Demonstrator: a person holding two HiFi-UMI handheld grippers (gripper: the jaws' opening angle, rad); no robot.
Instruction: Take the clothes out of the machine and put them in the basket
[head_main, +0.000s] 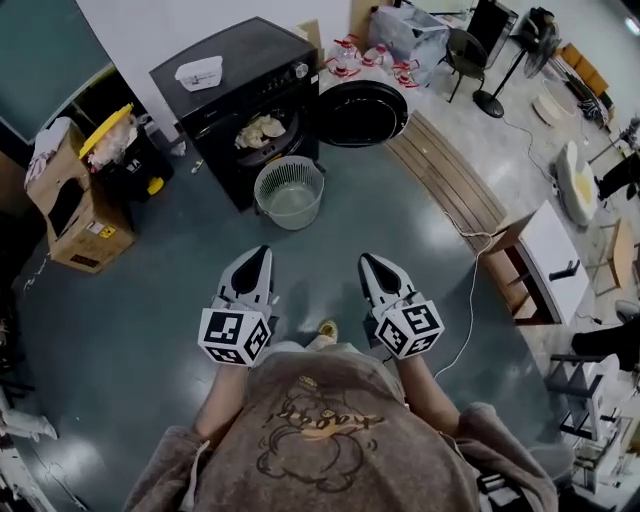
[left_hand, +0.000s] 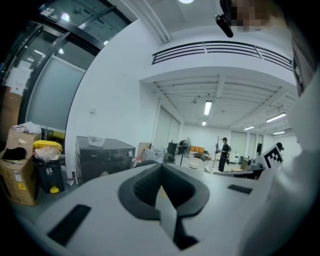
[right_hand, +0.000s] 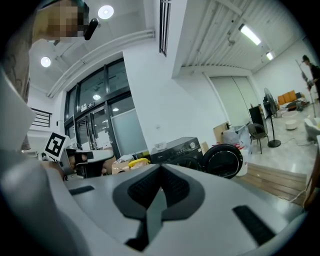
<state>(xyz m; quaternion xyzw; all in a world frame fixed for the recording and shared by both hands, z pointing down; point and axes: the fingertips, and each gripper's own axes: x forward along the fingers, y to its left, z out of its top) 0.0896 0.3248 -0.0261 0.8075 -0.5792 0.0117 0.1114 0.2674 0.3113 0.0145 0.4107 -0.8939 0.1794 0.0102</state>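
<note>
No legible text. Print on machine (head_main: 240, 70) front, sticker (head_main: 105, 231) on cardboard box (head_main: 80, 205): too small.

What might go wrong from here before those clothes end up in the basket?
The basket stands right before the machine, so a foot might knock it. The open door juts out on the right, where the right gripper might hit it. A white cable lies further right: a trip hazard.

Left gripper (head_main: 260, 254), right gripper (head_main: 368, 262) side by side, jaws together (both empty).
</note>
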